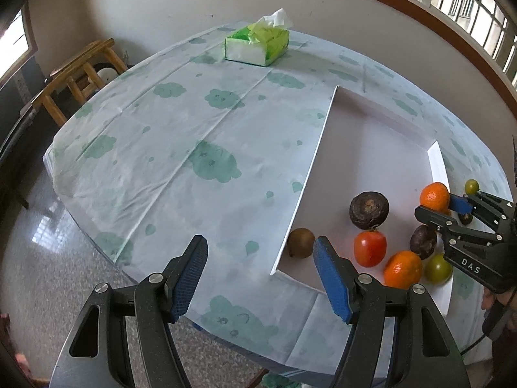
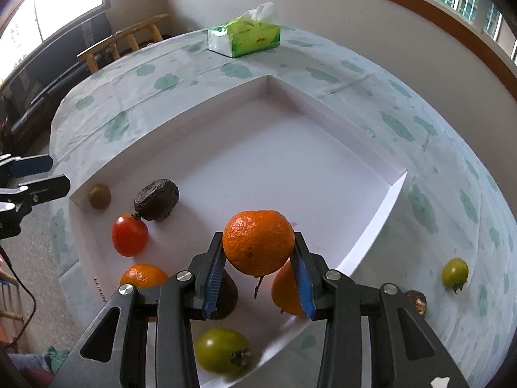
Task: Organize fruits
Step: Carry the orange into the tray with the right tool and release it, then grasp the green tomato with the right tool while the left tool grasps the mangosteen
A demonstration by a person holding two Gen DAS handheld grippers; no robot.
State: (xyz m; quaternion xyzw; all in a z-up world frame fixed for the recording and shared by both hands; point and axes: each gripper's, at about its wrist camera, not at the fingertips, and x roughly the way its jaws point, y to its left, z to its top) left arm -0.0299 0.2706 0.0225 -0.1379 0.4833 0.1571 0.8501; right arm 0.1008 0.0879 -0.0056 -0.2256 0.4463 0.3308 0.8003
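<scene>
An orange (image 2: 258,242) is clamped between the blue pads (image 2: 214,278) of the right gripper (image 2: 258,279), held above the near part of a shallow white tray (image 2: 339,135); the left wrist view shows the same orange (image 1: 434,196) at the tray's right edge. Directly below and partly hidden by it lie a second orange (image 2: 286,291) and a dark fruit (image 2: 227,294) behind the left finger. A third orange (image 2: 143,276), a red tomato (image 2: 130,234), a wrinkled dark passion fruit (image 2: 157,199) and a brown kiwi (image 2: 100,196) lie apart from one another across the tray's left half; a green tomato (image 2: 223,349) sits at its near edge.

Outside the tray, on the cloth to the right, lie a small green tomato (image 2: 455,273) and a brown fruit (image 2: 416,300) half hidden by the gripper body and hard to identify.

The left gripper (image 1: 261,276) hovers over the tray's near left corner with its fingers spread wide and nothing between them; its right pad (image 1: 332,278) covers part of the tray wall.

The round table carries a pale tablecloth (image 1: 181,148) printed with green shapes. A green tissue box (image 1: 257,43) stands at the far edge. Beyond are a wooden chair (image 1: 77,77), a speckled floor (image 1: 38,258), a plain wall and barred windows (image 1: 468,3).
</scene>
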